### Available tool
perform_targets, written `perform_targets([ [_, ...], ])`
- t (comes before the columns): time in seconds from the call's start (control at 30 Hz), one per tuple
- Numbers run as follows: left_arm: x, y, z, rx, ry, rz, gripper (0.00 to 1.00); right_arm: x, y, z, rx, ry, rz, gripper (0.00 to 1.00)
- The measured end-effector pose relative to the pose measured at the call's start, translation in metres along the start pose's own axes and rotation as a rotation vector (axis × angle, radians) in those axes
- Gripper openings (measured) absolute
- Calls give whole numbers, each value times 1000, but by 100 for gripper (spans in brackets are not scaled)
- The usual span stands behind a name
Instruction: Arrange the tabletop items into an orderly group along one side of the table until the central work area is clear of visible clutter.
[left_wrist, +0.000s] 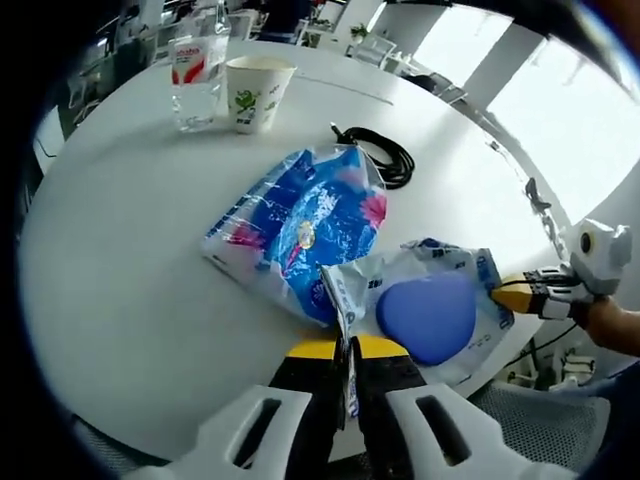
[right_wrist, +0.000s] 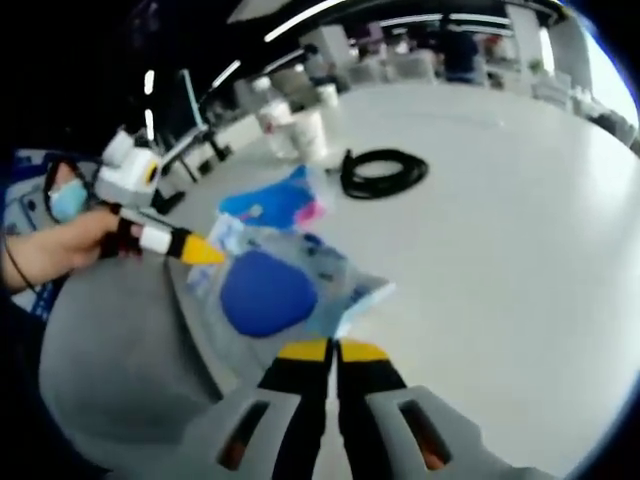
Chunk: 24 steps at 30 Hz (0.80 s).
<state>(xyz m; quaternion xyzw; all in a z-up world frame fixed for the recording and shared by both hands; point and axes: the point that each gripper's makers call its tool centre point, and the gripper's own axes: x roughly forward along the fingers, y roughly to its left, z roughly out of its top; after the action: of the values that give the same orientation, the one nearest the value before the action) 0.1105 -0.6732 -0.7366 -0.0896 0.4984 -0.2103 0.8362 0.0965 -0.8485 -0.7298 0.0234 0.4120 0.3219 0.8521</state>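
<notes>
1. The left gripper (left_wrist: 347, 352) has its jaws pinching the near edge of a clear plastic bag with a blue round pad inside (left_wrist: 430, 315), near the table's edge.
2. The right gripper (right_wrist: 333, 351) pinches that bag's other edge (right_wrist: 362, 297).
3. Beyond lies a blue patterned plastic packet (left_wrist: 300, 225).
4. Farther right, a coiled black cable (left_wrist: 385, 158).
5. Farthest, a printed paper cup (left_wrist: 256, 92) beside a clear glass (left_wrist: 196, 82) on the white round table (left_wrist: 120, 260).

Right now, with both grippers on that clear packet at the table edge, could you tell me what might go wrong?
1. The clear packet overhangs the table edge; if either grip slips, it could drop.
2. The left gripper and right gripper pinch opposite ends; pulling apart might tear the film.
3. Dragging it inward could shove the blue packet towards the cable.
</notes>
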Motion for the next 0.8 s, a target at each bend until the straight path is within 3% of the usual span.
perform_targets([
  [0.33, -1, 0, 0, 18, -16, 20, 4, 2, -2, -1, -7, -13, -5, 0],
  [0.43, -3, 1, 2, 21, -33, 21, 9, 2, -3, -2, -2, -19, -8, 0],
  [0.53, -8, 3, 3, 20, -43, 22, 14, 0, -8, 0, 48, -72, -18, 7],
  [0.63, -11, 1, 6, 36, -62, 18, 17, -1, -10, -2, 57, -89, -22, 22],
  [0.7, -11, 1, 7, 44, -74, 20, 28, -2, -12, 1, 55, -110, -35, 34],
  [0.8, -13, 1, 10, 55, -94, 28, 38, -4, -12, 5, 65, -134, -29, 35],
])
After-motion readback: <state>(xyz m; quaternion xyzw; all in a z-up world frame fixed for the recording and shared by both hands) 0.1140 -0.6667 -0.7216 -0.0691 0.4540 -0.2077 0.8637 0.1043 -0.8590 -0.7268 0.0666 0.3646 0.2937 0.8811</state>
